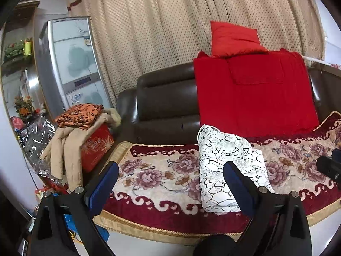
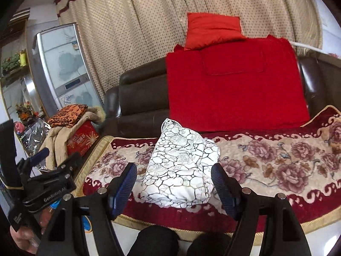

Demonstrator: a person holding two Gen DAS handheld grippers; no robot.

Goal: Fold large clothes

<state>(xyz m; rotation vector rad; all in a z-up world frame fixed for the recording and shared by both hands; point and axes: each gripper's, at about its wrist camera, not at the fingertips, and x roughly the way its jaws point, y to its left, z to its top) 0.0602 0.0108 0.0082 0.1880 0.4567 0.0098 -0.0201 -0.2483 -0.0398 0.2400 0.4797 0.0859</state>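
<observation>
The white rose-print garment [image 2: 181, 170] already sits as a compact folded bundle on the floral sofa cover [image 2: 277, 160], near its front edge, so my read is the folding part is basically done or we're between pieces. The right gripper [image 2: 174, 183] hangs just short of the bundle with its jaws spread wide and nothing in them; the bundle sits right in line between the blue pads [image 2: 125, 183]. The left gripper [image 1: 170, 181] is also wide open and empty, pointed at the cover a bit left of the same bundle [image 1: 223, 166]. Next move probably needs either a last tidy-up pinch on a loose edge or picking the bundle up to set it aside, can't tell which. Further out: a red blanket [image 2: 234, 89] draped over the dark leather sofa back [image 2: 140, 98], red cushion [image 2: 213, 29] on top, and off the left end a tan coat [image 2: 59, 140] and orange patterned cloth [image 2: 68, 115] piled on a red box [image 2: 83, 138]. Nothing really blocks the bundle.
</observation>
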